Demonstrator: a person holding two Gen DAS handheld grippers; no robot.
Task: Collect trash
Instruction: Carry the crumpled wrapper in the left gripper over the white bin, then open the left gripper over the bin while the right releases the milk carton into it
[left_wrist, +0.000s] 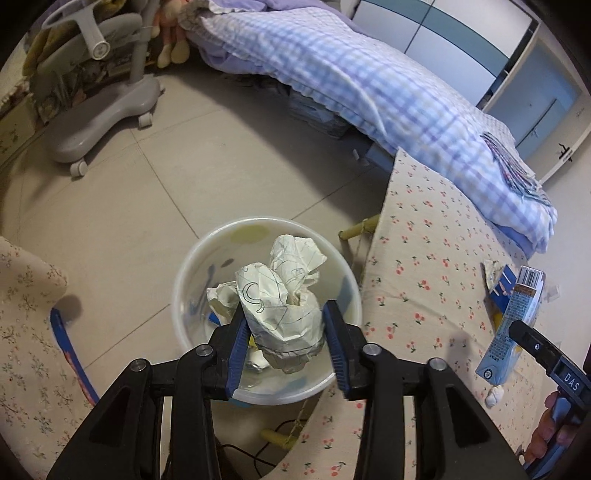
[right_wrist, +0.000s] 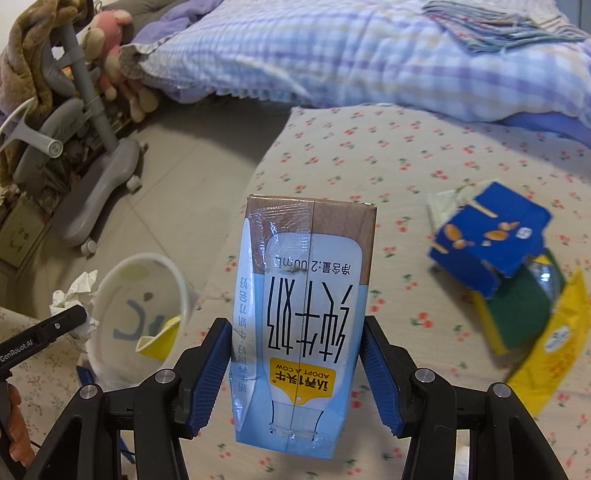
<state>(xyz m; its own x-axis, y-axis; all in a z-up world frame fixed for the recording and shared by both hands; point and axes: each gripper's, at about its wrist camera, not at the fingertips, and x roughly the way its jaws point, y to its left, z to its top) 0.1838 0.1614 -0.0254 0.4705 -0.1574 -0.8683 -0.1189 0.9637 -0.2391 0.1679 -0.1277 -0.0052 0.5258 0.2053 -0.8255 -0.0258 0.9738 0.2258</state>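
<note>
My left gripper (left_wrist: 286, 336) is shut on a crumpled ball of scribbled paper (left_wrist: 280, 306) and holds it over the white trash bucket (left_wrist: 192, 266) on the floor. My right gripper (right_wrist: 295, 354) is shut on a light blue milk carton (right_wrist: 299, 314) and holds it above the floral-covered table (right_wrist: 369, 155). The carton also shows in the left wrist view (left_wrist: 513, 325), with the right gripper's finger (left_wrist: 535, 343) against it. The bucket shows at the lower left of the right wrist view (right_wrist: 177, 291), with a yellow scrap inside it.
A torn blue box (right_wrist: 487, 243) and a yellow-green wrapper (right_wrist: 535, 332) lie on the table at the right. A bed with a checked quilt (left_wrist: 351, 74) stands behind. A grey wheeled chair base (left_wrist: 96, 122) stands on the floor at the left.
</note>
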